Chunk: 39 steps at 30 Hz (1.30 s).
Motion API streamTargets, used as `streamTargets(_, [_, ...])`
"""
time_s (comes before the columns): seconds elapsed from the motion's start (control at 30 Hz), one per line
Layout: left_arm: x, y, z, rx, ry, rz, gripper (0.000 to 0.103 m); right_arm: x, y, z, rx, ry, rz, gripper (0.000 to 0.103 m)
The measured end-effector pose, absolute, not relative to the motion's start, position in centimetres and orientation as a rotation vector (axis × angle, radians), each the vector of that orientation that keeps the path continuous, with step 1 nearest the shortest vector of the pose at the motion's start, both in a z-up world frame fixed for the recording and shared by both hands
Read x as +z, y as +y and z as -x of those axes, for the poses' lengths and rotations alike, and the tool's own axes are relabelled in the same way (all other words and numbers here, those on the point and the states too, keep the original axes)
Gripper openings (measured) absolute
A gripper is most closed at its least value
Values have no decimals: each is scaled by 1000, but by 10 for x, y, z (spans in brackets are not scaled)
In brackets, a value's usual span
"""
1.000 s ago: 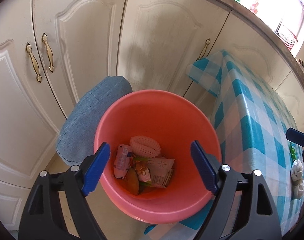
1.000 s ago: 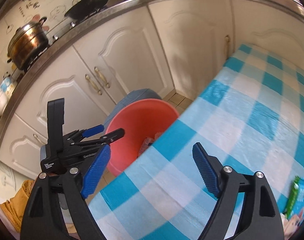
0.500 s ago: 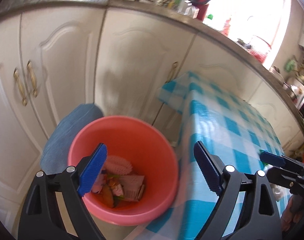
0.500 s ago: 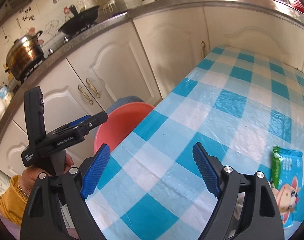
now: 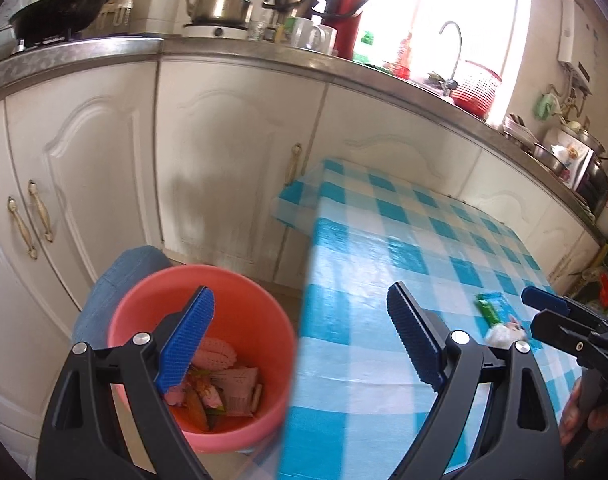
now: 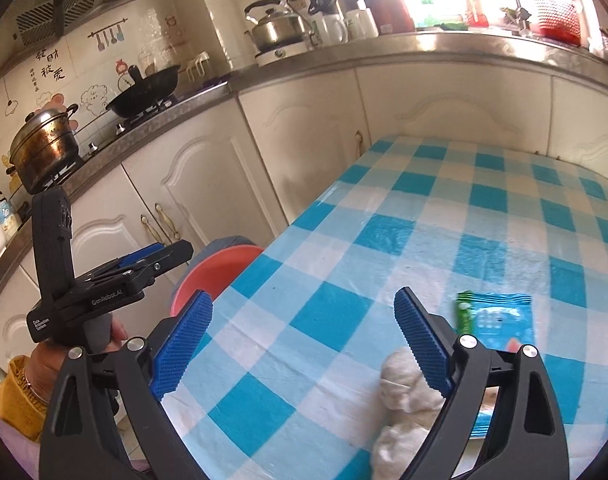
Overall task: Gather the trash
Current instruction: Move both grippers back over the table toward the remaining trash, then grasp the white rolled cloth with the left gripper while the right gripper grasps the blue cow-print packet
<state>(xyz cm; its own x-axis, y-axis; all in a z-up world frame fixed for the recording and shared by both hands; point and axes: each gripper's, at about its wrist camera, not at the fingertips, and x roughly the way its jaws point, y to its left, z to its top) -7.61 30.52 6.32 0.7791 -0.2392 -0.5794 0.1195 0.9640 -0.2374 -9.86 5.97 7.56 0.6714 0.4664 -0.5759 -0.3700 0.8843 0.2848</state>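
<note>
A pink bucket with wrappers and scraps inside stands on the floor beside the table with a blue-checked cloth. My left gripper is open and empty, above the bucket's right rim and the table edge. My right gripper is open and empty over the table. A blue-and-green snack wrapper lies flat just right of its right finger. Crumpled white tissue lies under that finger. Both also show in the left wrist view: the wrapper and the tissue.
A blue-cushioned stool stands behind the bucket against white cabinets. The counter above holds a wok, a kettle, flasks and a steel pot. The bucket's rim peeks past the table edge.
My left gripper has lifted and tilted up from over the bucket and swung right toward the table. My right gripper has moved along the table, bringing the wrapper and tissue close.
</note>
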Motion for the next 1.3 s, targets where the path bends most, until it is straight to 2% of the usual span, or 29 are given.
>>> streamTargets(0.17, [65, 279, 81, -271, 678, 175, 89, 79, 34, 114, 420, 649, -158, 98])
streamTargets(0.47, [68, 235, 101, -393, 694, 126, 89, 83, -6, 141, 290, 568, -141, 99])
streamTargets(0.93, [59, 167, 124, -582, 784, 72, 89, 61, -74, 166, 108, 627, -239, 99])
streamTargets(1.3, [33, 114, 123, -672, 882, 27, 89, 47, -99, 169, 70, 669, -330, 99])
